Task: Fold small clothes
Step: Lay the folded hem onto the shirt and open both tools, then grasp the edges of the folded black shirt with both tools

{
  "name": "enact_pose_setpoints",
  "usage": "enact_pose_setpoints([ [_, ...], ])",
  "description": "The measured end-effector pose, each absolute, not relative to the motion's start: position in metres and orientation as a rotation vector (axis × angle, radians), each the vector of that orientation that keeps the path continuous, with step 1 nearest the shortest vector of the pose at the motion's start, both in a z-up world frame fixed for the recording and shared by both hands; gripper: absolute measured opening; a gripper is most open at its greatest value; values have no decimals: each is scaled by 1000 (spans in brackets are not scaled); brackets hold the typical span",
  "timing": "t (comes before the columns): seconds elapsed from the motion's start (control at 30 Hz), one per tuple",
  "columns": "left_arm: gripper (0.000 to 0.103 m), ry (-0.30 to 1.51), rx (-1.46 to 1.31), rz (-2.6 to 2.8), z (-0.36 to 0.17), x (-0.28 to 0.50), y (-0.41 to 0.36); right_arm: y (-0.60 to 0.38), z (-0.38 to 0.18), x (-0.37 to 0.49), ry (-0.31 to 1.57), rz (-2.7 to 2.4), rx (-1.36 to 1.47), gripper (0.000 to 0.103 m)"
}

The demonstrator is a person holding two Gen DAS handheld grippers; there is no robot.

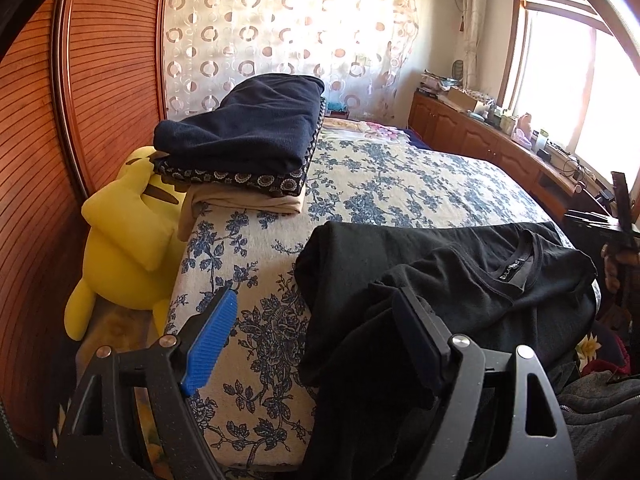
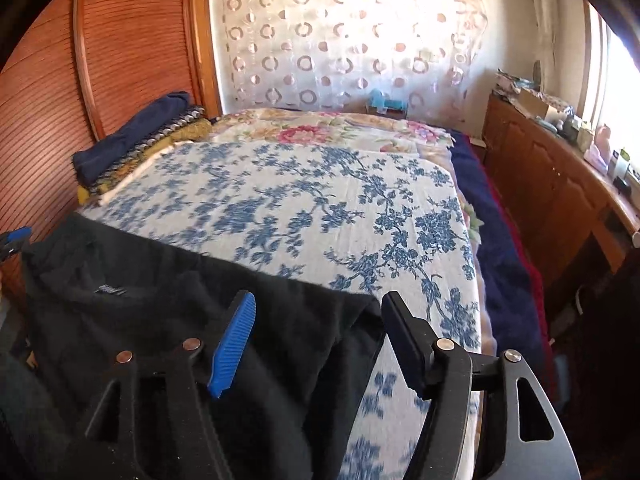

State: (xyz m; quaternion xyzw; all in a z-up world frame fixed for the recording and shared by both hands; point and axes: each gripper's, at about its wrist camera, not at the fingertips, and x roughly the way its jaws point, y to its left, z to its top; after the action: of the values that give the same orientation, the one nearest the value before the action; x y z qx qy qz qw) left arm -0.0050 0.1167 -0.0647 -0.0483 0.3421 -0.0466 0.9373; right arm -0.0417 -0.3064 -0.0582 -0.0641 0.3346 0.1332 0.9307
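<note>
A black T-shirt [image 1: 460, 272] lies at the near edge of the bed, collar label up, partly bunched and hanging over the edge. It also shows in the right wrist view [image 2: 160, 300]. My left gripper [image 1: 316, 316] is open, its jaws wide apart over the shirt's left edge; black cloth drapes over its right finger [image 1: 416, 340]. My right gripper [image 2: 320, 320] is open over the shirt's right edge, empty.
The bed has a blue floral cover [image 1: 380, 176]. A stack of folded clothes [image 1: 244, 148] sits at its left side by a yellow plush toy [image 1: 124, 240] and a wooden wardrobe [image 1: 40, 160]. Wooden cabinets [image 2: 552, 184] line the right wall.
</note>
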Motion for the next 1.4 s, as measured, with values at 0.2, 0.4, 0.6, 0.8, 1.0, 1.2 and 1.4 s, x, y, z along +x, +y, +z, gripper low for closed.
enact_pose_setpoints([
  [0.2, 81, 695, -109, -98, -63, 4, 119, -310, -77, 1, 754, 209, -93, 68],
  [0.4, 81, 669, -96, -120, -45, 32, 119, -310, -97, 16, 812, 197, -65, 68],
  [0.6, 81, 720, -85, -176, -44, 75, 116, -305, -97, 17, 801, 195, -89, 72],
  [0.8, 81, 879, -47, -214, -78, 108, 106, -303, -101, 16, 805, 198, -114, 77],
  [1.0, 63, 961, -89, -272, -98, 114, 109, -306, -102, 17, 805, 201, -118, 78],
  [1.2, 56, 976, -100, -303, -102, 111, 109, -305, -102, 18, 806, 197, -122, 78],
  [1.4, 18, 957, -103, -368, -100, 106, 101, -300, -98, 11, 813, 272, -141, 33],
])
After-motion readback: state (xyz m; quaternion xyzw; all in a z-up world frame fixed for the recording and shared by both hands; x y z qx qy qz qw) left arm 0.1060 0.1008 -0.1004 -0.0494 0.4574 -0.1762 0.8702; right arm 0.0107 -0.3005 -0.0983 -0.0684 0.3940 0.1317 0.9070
